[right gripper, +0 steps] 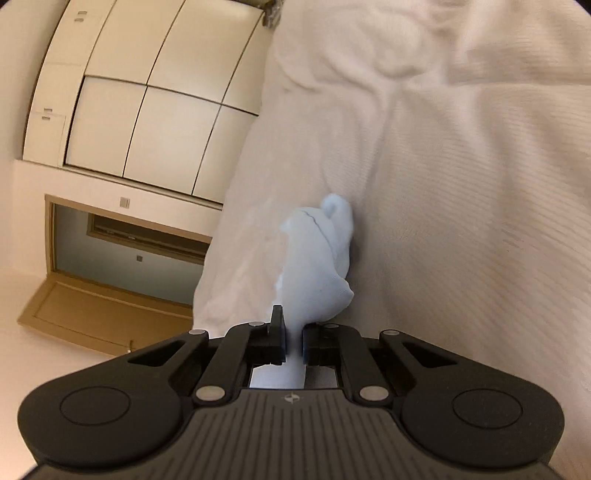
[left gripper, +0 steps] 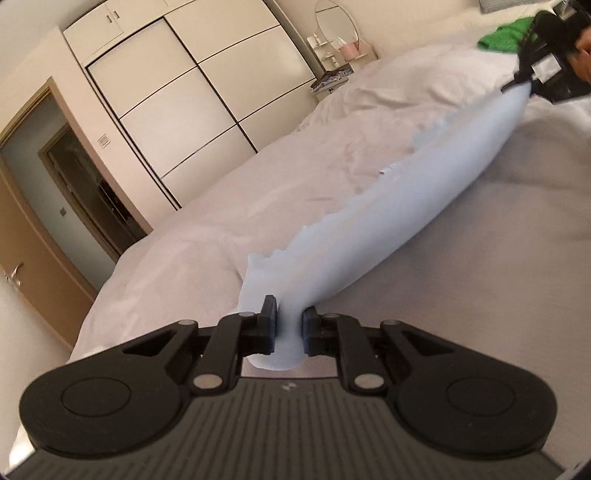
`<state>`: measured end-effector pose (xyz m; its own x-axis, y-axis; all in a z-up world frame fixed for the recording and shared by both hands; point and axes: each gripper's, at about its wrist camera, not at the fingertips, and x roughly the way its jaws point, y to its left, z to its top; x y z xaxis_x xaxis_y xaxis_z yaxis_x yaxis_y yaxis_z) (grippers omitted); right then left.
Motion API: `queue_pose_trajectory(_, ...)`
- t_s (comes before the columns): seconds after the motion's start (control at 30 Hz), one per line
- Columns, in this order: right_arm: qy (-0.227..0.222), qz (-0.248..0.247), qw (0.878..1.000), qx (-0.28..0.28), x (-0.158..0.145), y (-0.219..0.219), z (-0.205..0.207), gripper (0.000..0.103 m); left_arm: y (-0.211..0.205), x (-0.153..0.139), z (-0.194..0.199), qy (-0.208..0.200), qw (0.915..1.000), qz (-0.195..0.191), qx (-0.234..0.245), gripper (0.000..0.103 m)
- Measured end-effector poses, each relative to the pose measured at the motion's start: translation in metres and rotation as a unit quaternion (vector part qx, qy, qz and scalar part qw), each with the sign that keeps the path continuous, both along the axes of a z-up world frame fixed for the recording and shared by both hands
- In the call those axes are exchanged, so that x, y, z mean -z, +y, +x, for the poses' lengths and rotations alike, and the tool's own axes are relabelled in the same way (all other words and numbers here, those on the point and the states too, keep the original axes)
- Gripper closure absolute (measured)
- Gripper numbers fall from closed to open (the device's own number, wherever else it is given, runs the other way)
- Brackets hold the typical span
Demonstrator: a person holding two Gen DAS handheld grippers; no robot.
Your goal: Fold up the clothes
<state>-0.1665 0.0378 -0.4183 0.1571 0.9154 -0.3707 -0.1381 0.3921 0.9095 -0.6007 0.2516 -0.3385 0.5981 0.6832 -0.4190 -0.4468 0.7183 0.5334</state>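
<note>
Pale blue cloth (left gripper: 388,221) sits pinched between my left gripper's (left gripper: 289,325) pads, a small tail of it hanging behind them. From there it runs as one long band up and to the right, off the white bed (left gripper: 221,229), to my right gripper (left gripper: 526,79), which is clamped on its far end. In the right wrist view my right gripper (right gripper: 293,341) is likewise closed on the cloth (right gripper: 317,258), which bunches ahead of it and trails away to the left end, hidden behind the bunch. So the long axis lies straight from one set of jaws to the other, each at an end, neither nearer the middle; the band sags slightly between them above the bed. Whether this is a spread before a fold or a fold being carried over, I cannot tell. A green garment (left gripper: 504,35) lies far right on the bed. I can read no brand, label or writing; only a small emblem shows on each gripper body.
</note>
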Motion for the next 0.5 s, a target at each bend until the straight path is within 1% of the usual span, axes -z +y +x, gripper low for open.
queue_pose_trajectory(0.03, 0.010, 0.001, 1.000, 0.003, -0.003, -0.017, -0.009, 0.095, -0.019, -0.003, -0.009, -0.001, 1.0000, 0.002, 0.002, 0.091)
queue_pose_trajectory(0.1, 0.013, -0.008, 1.000, 0.007, -0.005, -0.053, -0.026, 0.095, -0.048, -0.003, -0.024, -0.010, 0.9999, -0.001, 0.006, 0.091)
queue_pose_trajectory(0.17, 0.013, -0.011, 1.000, 0.011, 0.000, -0.073, -0.036, 0.095, -0.072, 0.001, -0.038, -0.024, 0.9995, -0.020, -0.002, 0.091)
queue_pose_trajectory(0.23, 0.012, -0.015, 1.000, 0.016, 0.005, -0.093, -0.046, 0.095, -0.092, 0.011, -0.048, -0.025, 0.9994, -0.022, -0.010, 0.090)
queue_pose_trajectory(0.3, 0.011, -0.019, 1.000, 0.020, 0.011, -0.113, -0.056, 0.095, -0.107, 0.019, -0.055, -0.031, 0.9987, -0.035, -0.019, 0.090)
queue_pose_trajectory(0.33, 0.011, -0.020, 0.999, 0.022, 0.013, -0.123, -0.061, 0.095, -0.114, 0.024, -0.058, -0.029, 0.9987, -0.036, -0.023, 0.090)
queue_pose_trajectory(0.4, 0.010, -0.024, 0.999, 0.026, 0.019, -0.142, -0.070, 0.095, -0.119, 0.037, -0.054, -0.004, 0.9985, -0.042, -0.034, 0.088)
queue_pose_trajectory(0.43, -0.002, -0.032, 0.999, 0.026, 0.022, -0.141, -0.069, 0.092, -0.120, 0.043, -0.051, 0.008, 0.9979, -0.046, -0.044, 0.085)
queue_pose_trajectory(0.47, -0.007, -0.056, 0.998, 0.022, 0.025, -0.141, -0.068, 0.086, -0.122, 0.045, -0.051, 0.013, 0.9970, -0.049, -0.059, 0.084)
queue_pose_trajectory(0.5, -0.013, -0.080, 0.997, 0.019, 0.027, -0.141, -0.068, 0.069, -0.123, 0.043, -0.053, 0.007, 0.9958, -0.059, -0.069, 0.081)
